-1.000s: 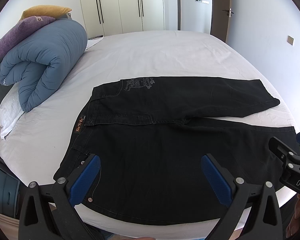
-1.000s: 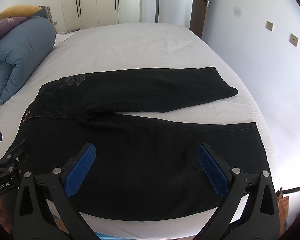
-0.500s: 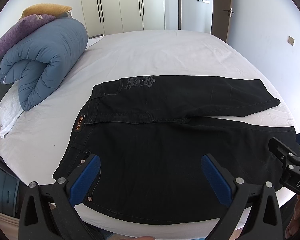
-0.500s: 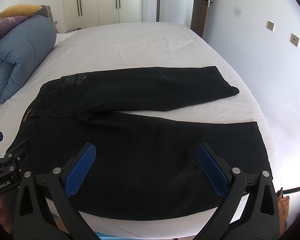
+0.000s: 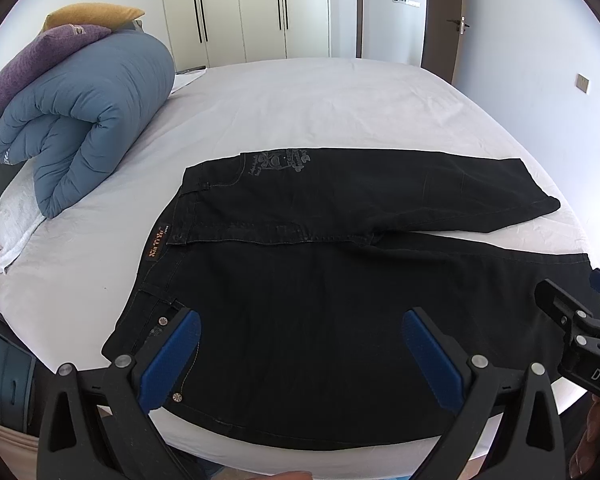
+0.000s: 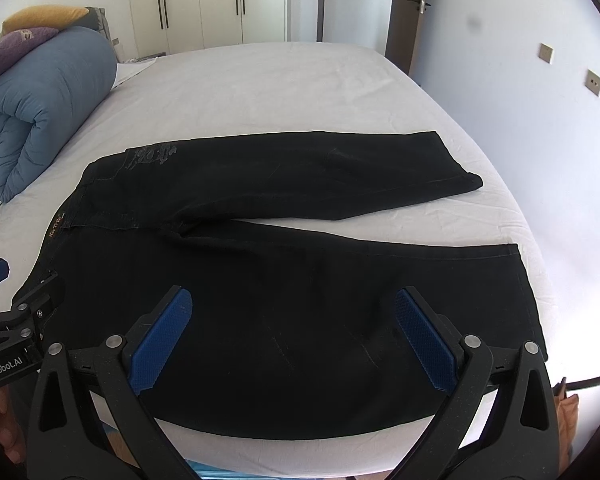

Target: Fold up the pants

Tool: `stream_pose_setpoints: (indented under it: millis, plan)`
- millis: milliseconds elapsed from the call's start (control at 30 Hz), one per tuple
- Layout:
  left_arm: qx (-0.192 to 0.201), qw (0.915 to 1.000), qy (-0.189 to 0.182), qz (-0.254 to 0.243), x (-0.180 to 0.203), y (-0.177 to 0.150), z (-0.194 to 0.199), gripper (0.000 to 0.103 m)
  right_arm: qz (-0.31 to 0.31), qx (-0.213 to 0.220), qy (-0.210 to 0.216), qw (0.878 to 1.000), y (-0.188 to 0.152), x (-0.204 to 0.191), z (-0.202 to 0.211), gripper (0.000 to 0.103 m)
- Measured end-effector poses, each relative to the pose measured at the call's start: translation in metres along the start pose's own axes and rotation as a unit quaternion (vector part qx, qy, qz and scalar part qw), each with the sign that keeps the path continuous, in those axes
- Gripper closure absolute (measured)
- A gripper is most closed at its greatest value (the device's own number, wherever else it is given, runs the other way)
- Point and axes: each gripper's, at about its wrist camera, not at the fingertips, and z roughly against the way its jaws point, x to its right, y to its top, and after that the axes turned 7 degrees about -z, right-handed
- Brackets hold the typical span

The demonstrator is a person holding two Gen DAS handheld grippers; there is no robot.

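A: Pants, where?

B: Black pants (image 5: 340, 280) lie flat on the white bed (image 5: 320, 104), waistband to my left, legs running right. The far leg angles away, the near leg runs along the bed's front edge. An orange label (image 5: 156, 243) sits at the waistband; its text is too small to read. The grey print (image 5: 280, 162) on the far hip is also unreadable.

A: Your tongs?

B: My left gripper (image 5: 300, 356) is spread wide, blue pads (image 5: 170, 360) apart, nothing between them, hovering over the waist end of the near leg. My right gripper (image 6: 292, 340) is also wide apart and holds nothing, over the near leg's lower half. I can't tell whether either touches the cloth.

A: Anything hidden?

B: The near hem of the pants is partly blocked by the gripper frames in both views. In the left view my right gripper pokes in at the right edge, cut off. In the right view the left one is cut off at the left edge.

A: Around it?

B: A rolled blue duvet (image 5: 84, 120) lies at the left, well apart from the pants, with a purple pillow (image 5: 40, 56) and a yellow pillow (image 5: 92, 14) on top. White wardrobe doors (image 5: 244, 8) stand behind the bed, a door (image 5: 440, 16) at the right.
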Motion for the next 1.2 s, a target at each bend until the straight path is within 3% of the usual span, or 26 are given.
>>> stream_pose_setpoints:
  millis: [167, 267, 333, 433, 533, 600, 667, 800, 867, 933, 1100, 1200]
  plan:
    - [-0.006, 0.9999, -0.004, -0.007, -0.007, 0.007, -0.011, 0.0, 0.011, -0.008, 0.006, 1.0, 0.0, 0.0, -0.006, 0.0]
    - [-0.034, 0.9989, -0.03, -0.012, -0.018, 0.018, -0.031, 0.0, 0.02, -0.014, 0.017, 1.0, 0.008, 0.002, -0.016, 0.0]
    - [-0.038, 0.9988, -0.018, -0.024, -0.024, 0.025, -0.043, 0.0, 0.024, -0.018, 0.038, 0.999, 0.017, 0.002, -0.023, 0.0]
    - [-0.009, 0.9982, -0.016, -0.057, -0.035, 0.039, -0.058, 0.0, 0.046, -0.024, 0.085, 0.995, 0.034, -0.003, -0.036, 0.0]
    - [-0.059, 0.9954, -0.041, -0.062, -0.054, 0.063, -0.089, 0.0, 0.085, -0.024, 0.123, 0.988, 0.054, -0.01, -0.049, 0.0]
    - [-0.035, 0.9963, -0.052, -0.059, -0.072, 0.084, -0.1, 0.0, 0.111, -0.028, 0.148, 0.982, 0.071, -0.013, -0.063, 0.0]
    - [-0.014, 0.9935, -0.043, -0.105, -0.083, 0.117, -0.121, 0.0, 0.125, -0.038, 0.173, 0.976, 0.089, -0.013, -0.079, 0.0]
    - [-0.028, 0.9772, -0.056, -0.203, -0.094, 0.172, -0.177, 0.0, 0.157, -0.05, 0.226, 0.96, 0.128, -0.007, -0.111, 0.002]
    - [-0.056, 0.9655, -0.079, -0.242, -0.103, 0.198, -0.216, 0.0, 0.178, -0.05, 0.249, 0.951, 0.14, -0.007, -0.12, 0.002]
    - [-0.079, 0.9555, -0.101, -0.266, -0.109, 0.212, -0.244, 0.008, 0.197, -0.054, 0.276, 0.939, 0.15, -0.008, -0.131, 0.004]
    - [-0.148, 0.9283, -0.108, -0.324, -0.115, 0.221, -0.306, 0.023, 0.218, -0.082, 0.309, 0.922, 0.163, -0.009, -0.165, 0.016]
    - [-0.171, 0.9207, -0.131, -0.325, -0.127, 0.22, -0.327, 0.027, 0.226, -0.098, 0.32, 0.915, 0.161, -0.018, -0.189, 0.016]
